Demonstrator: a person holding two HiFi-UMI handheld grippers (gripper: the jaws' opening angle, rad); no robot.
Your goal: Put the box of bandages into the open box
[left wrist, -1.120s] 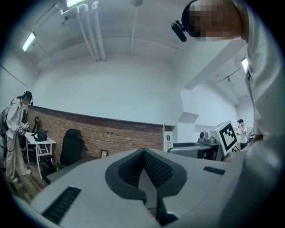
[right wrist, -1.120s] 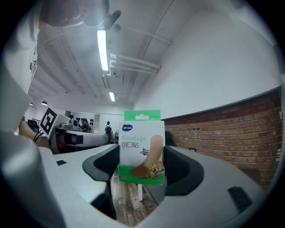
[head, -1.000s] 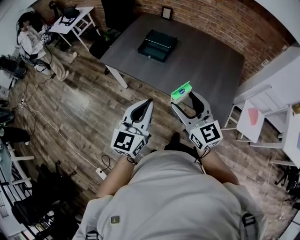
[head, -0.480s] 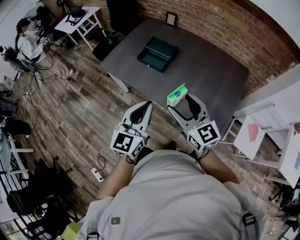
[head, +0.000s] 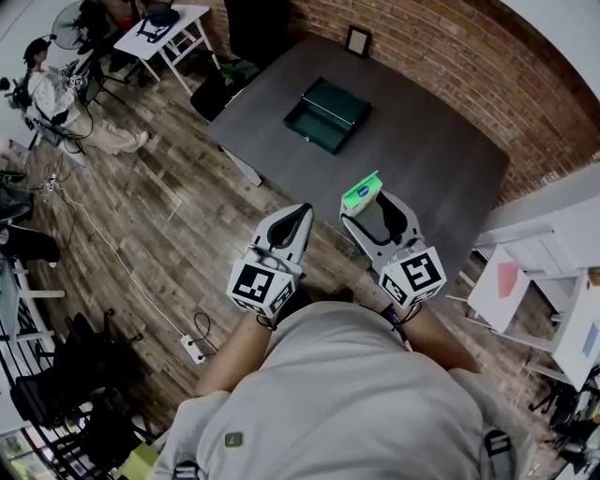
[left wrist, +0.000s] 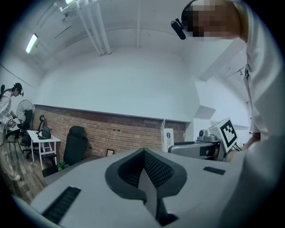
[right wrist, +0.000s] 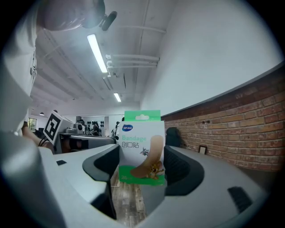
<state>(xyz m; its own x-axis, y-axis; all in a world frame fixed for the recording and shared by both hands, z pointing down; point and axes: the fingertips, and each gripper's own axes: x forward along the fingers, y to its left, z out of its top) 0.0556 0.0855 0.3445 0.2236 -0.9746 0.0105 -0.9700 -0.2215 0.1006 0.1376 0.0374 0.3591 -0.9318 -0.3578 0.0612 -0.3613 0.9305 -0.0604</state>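
Note:
My right gripper [head: 363,202] is shut on a green-and-white box of bandages [head: 361,191], held upright in the air near the front edge of the dark table [head: 422,159]. The same bandage box [right wrist: 141,148] fills the space between the jaws in the right gripper view, its printed face toward the camera. The open dark green box [head: 327,114] lies on the table further back, its lid tipped open. My left gripper [head: 302,213] is shut and holds nothing, beside the right one over the wooden floor. The left gripper view shows its jaws [left wrist: 143,165] pressed together.
A small picture frame [head: 356,40] stands at the table's far edge against the brick wall. A black chair [head: 211,94] is at the table's left end. White furniture [head: 525,253] stands at right. A person [head: 47,98] sits far left by a white desk [head: 169,28].
The view has shifted forward toward the table; both grippers, with the bandage box, sit slightly closer to it. The jaws stayed as they were.

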